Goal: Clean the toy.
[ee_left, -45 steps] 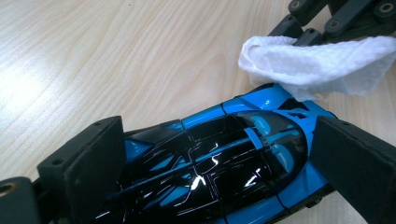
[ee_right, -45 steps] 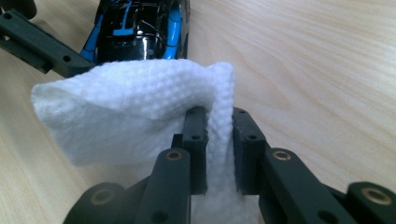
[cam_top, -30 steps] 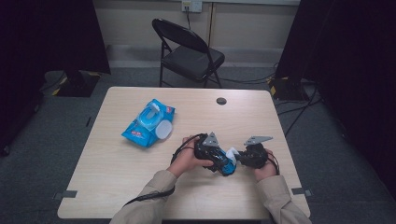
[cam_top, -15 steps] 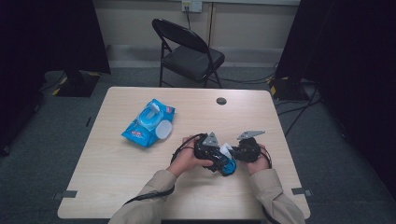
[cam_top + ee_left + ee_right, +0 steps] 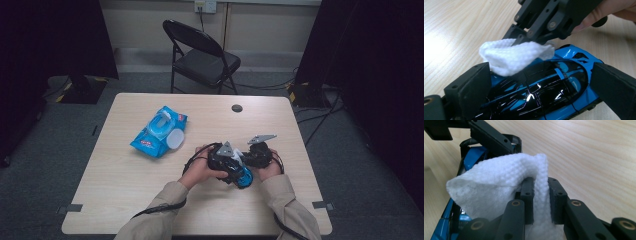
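Left claw clamped wide; right claw (just beside it) pinched nearly closed, both hands low.

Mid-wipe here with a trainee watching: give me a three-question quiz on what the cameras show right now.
1. True or false: the left tongs grip the blue toy car by its sides.
2. What do the right tongs pinch? A sponge, B white wipe, C brush.
3. Which item lies on the table at the car's left in the high view?

Key: 1 true. 2 B. 3 the wipes pack, lid open.
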Demonstrator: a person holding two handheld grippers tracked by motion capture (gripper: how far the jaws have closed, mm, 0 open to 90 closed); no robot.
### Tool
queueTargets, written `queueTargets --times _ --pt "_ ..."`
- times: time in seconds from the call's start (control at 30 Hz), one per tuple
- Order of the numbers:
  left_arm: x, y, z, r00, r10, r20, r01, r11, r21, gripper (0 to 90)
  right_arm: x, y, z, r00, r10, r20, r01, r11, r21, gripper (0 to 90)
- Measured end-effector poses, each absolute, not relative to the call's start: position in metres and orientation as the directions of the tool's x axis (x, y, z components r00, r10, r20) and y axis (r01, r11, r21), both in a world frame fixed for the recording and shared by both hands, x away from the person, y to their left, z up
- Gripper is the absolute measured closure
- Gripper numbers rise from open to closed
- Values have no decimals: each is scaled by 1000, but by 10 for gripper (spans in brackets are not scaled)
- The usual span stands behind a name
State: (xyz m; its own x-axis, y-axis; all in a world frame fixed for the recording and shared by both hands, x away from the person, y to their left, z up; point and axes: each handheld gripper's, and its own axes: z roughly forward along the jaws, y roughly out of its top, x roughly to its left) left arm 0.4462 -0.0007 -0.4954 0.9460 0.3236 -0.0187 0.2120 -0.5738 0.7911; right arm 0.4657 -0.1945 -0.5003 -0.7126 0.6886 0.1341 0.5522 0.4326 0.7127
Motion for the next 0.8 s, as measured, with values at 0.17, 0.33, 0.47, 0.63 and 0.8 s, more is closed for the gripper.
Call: queueTargets --times 0.17,0.33,0.47,0.63,0.8 --pt "446 -1 -495 946 324 -18 212 -574 791 32 472 -189 -501 -715 686 135 549 433 715 768" --pt "446 -1 -496 944 328 -20 215 -572 792 32 476 -186 -501 -717 683 137 546 429 719 768" --pt "446 -1 -495 945 328 -19 214 -573 791 32 479 -184 -502 -716 684 140 547 426 720 768" --pt "446 -1 -496 944 329 -25 220 -568 793 32 484 -180 -501 -730 673 123 532 445 720 767" --pt "446 -1 -495 944 328 -22 217 -573 791 32 489 -177 -502 -719 682 134 539 425 727 760"
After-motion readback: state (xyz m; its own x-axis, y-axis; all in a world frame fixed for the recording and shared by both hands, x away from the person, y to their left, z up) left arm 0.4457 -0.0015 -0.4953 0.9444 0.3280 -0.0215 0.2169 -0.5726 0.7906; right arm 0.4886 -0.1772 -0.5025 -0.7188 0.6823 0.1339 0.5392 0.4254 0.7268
